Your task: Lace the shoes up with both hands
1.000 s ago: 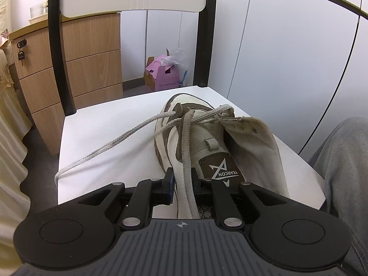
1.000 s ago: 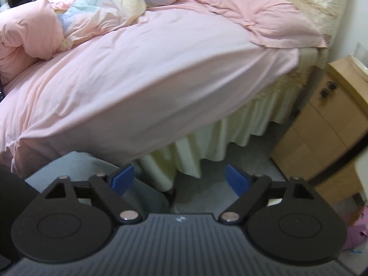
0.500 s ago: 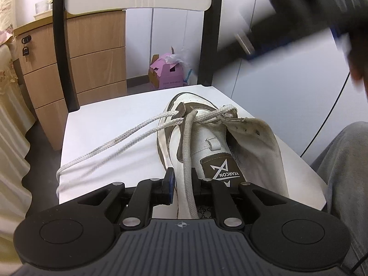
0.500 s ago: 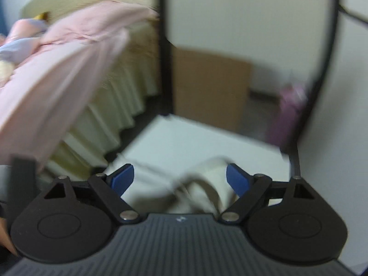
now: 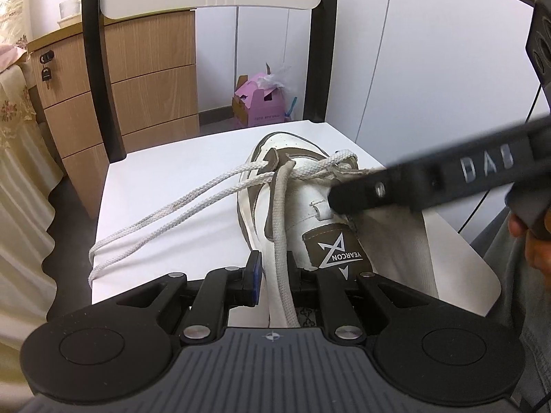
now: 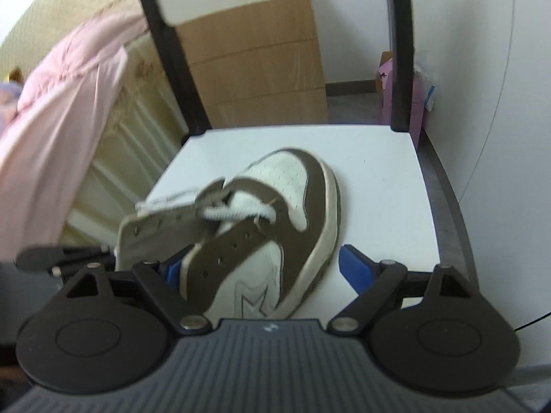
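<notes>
A brown-and-white sneaker (image 5: 303,206) lies on a white chair seat (image 5: 165,186), toe toward twelve o'clock; the left tongs (image 5: 274,272) pinch one flat lace (image 5: 280,227) at six o'clock; the right tongs (image 6: 258,268), spread wide and empty, straddle the sneaker's side; best keep that lace taut, then close the right on the loose laces (image 5: 179,210) trailing toward eight o'clock.

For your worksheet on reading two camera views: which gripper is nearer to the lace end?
Left. The left gripper is shut on the lace end; the right gripper is open, straddling the shoe's side.
</notes>
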Demonstrator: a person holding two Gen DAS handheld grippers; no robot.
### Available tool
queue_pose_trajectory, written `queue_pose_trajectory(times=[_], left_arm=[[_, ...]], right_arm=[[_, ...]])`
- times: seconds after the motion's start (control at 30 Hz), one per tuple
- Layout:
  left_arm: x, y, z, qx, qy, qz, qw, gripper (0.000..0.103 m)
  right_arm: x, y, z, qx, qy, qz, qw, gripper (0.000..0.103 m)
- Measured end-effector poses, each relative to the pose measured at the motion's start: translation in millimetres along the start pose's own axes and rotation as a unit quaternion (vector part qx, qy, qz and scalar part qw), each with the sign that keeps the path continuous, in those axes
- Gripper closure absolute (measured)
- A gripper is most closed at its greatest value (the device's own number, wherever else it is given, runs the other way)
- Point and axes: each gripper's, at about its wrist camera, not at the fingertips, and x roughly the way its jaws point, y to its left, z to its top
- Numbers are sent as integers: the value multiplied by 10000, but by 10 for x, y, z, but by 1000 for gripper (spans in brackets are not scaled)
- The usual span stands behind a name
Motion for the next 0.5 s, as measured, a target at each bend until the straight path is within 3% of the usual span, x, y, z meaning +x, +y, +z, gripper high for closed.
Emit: queue_pose_trajectory(times=[0.17,0.37,0.5], left_arm=[[-27,-66,-14,75,21,54,10000,90],[-35,-106,-18,-12,23,135,9999,90],[-67,-80,-4,-137,137,176,9997,85]], right_arm=[[33,-89,11,294,-117,40,9995,15],[63,-32,24,20,-280,-249,9993,14],[35,-49,8,63,-355,-93,9993,14]])
